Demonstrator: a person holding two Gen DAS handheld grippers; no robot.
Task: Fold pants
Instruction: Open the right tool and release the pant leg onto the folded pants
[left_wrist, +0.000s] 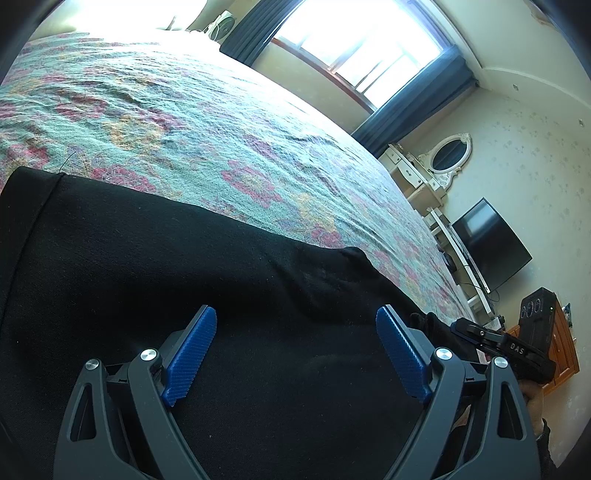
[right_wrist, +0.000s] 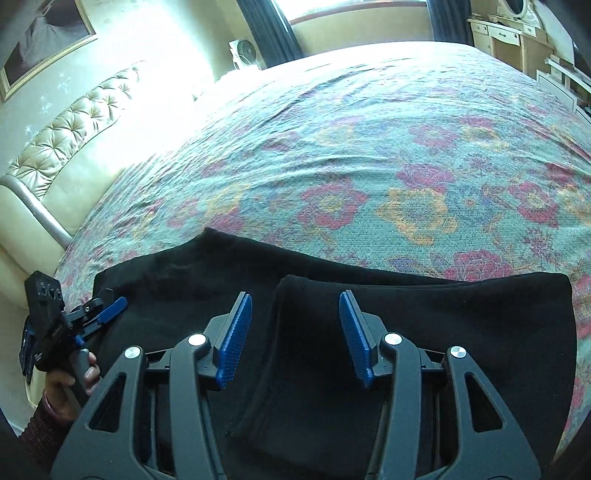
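You are hovering both tools over black pants (right_wrist: 424, 332) lying on the floral bedspread (right_wrist: 369, 166) near the bed's edge, one layer already doubled over the other. The left hand-held gripper (left_wrist: 295, 354) is gaping wide and gripping nothing. The right hand-held gripper (right_wrist: 295, 332) is standing part-open above the fold edge, pads clear of the cloth, probably freeing it to lie flat.

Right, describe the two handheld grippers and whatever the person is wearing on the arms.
Both are black plastic frames with triangular cut-outs and silver round bolts. The left gripper and right gripper each carry two blue ribbed finger pads. A black boxy camera unit sits on the right one, whose body is marked "DAS". A dark maroon knit sleeve and a bangle show at the left wrist.
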